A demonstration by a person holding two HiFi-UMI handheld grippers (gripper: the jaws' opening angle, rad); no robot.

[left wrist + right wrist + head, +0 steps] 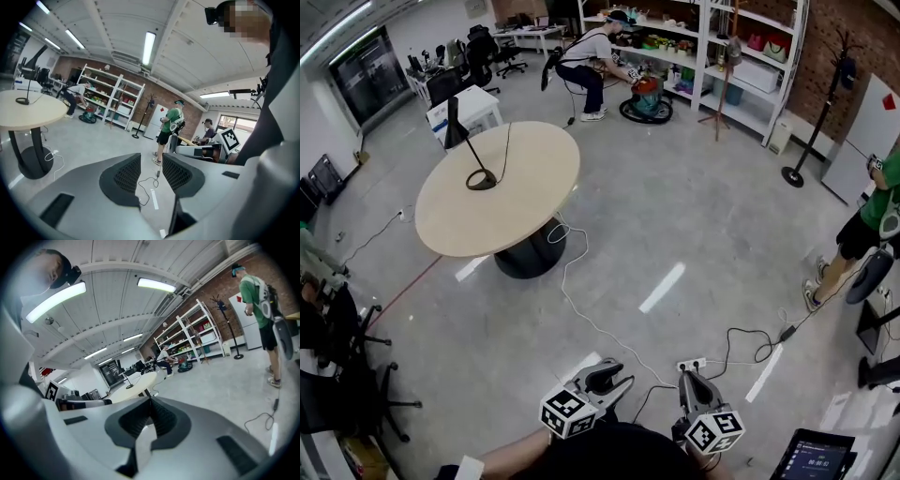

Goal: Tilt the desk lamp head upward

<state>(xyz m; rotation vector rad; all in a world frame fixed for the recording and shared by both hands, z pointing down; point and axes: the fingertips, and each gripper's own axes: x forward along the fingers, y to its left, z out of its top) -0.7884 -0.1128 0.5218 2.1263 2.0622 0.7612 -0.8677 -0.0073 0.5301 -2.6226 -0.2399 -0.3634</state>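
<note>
The grey left gripper (151,172) gaped empty. A slim black desk lamp (22,100) stood on a round beige table (35,113).

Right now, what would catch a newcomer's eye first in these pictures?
The round beige table at the upper left of the head view, with a black desk lamp standing near its left edge. At the bottom edge, the left gripper is open and empty and the right gripper is shut, both far from the lamp.
</note>
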